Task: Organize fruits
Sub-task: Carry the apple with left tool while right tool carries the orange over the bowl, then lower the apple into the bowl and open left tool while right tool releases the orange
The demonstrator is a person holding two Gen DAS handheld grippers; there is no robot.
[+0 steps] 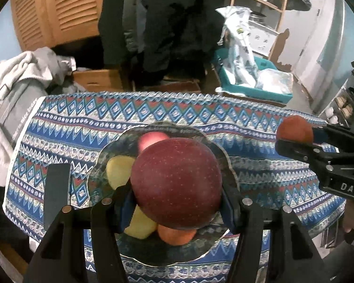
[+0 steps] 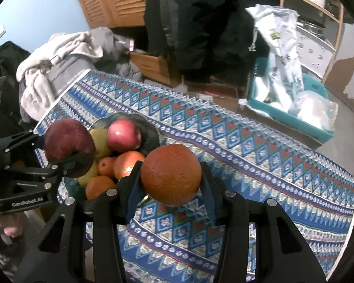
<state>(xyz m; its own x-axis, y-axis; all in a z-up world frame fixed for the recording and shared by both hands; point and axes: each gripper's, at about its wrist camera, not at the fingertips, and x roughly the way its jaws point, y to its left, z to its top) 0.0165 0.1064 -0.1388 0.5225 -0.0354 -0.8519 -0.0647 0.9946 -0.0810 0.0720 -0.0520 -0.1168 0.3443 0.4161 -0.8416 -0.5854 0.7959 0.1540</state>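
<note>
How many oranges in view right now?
4. One orange is clamped in the right gripper above the tablecloth. Three sit in the bowl: small one, shiny one, front one. More may be hidden underneath.

Illumination: dim, cool indoor light. Strong fisheye curvature and black vignetting at all corners. Slight motion blur throughout. Small highlight on the pink apple [image 2: 124,135]; dark garments lose detail.

Patterned tablecloth [image 2: 259,155] — beyond it, teal bin [image 2: 292,115], louvered doors [image 1: 59,7].
</note>
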